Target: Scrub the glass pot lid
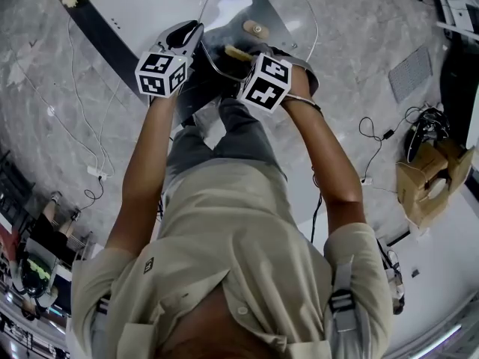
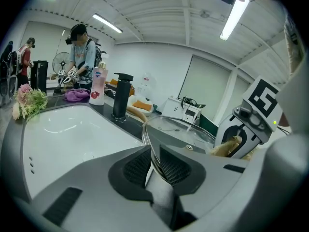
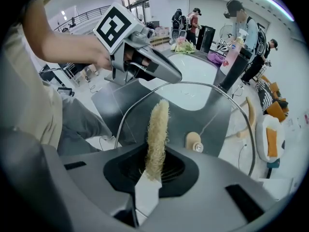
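Glass lid (image 1: 288, 10) near rim hidden behind right tool (image 1: 244, 58); scrubber (image 1: 235, 51) mostly hidden.

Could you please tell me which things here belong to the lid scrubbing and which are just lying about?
In use: glass pot lid, rim gripped by the left tool; loofah scrubber, held in the right tool.
Lying about: faucet, bottle, flowers, purple cloth.
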